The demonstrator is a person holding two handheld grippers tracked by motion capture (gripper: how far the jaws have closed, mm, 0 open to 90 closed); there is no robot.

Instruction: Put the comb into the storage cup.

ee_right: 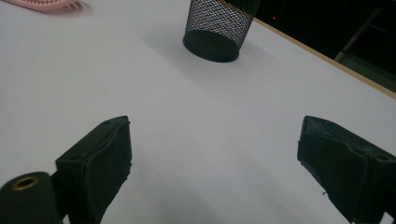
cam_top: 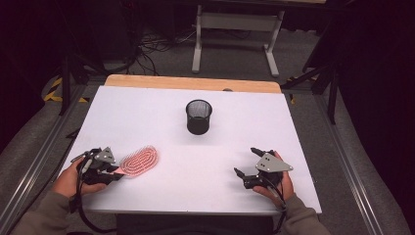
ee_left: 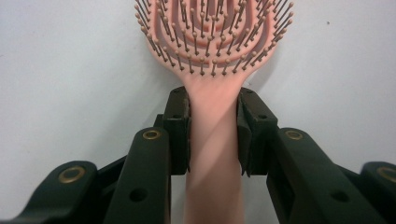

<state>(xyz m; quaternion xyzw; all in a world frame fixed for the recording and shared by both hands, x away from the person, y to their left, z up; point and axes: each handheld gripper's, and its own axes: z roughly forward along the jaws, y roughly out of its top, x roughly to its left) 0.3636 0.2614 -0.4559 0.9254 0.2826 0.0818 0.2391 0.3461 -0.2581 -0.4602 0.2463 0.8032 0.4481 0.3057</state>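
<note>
My left gripper [ee_left: 212, 135] is clamped on the brush [ee_left: 212, 56] handle: both black pads press the pink neck just below the head, one on each side. Pads are matte, blocky rubber, mounted on glossy black arms with brass rivets. Handle is smooth pink plastic, flat-sided and widening toward the head. The head is an oval of open curved ribs, with thin bristles tipped in small balls pointing up at the camera.

In the high view the left gripper [cam_top: 113, 172] sits at the near-left of the table [cam_top: 147, 112], held in my left hand [cam_top: 68, 182]. The brush [cam_top: 139, 161] lies flat on the surface, with its head angled away to the right and its handle in the jaws.

My right gripper [ee_right: 215, 158] has its jaws wide apart with nothing between them, just bare table. Its pads are the same chunky black rubber with slightly rough edges. In the high view it [cam_top: 246, 161] rests near-right in my right hand [cam_top: 276, 188], grey triangular plate on top, well apart from the brush.

The table top is smooth matte white, with a light wood strip along the far edge. A black wire-mesh cup [cam_top: 199, 116], round and open-topped with a solid base, stands upright mid-table, far from both grippers.
</note>
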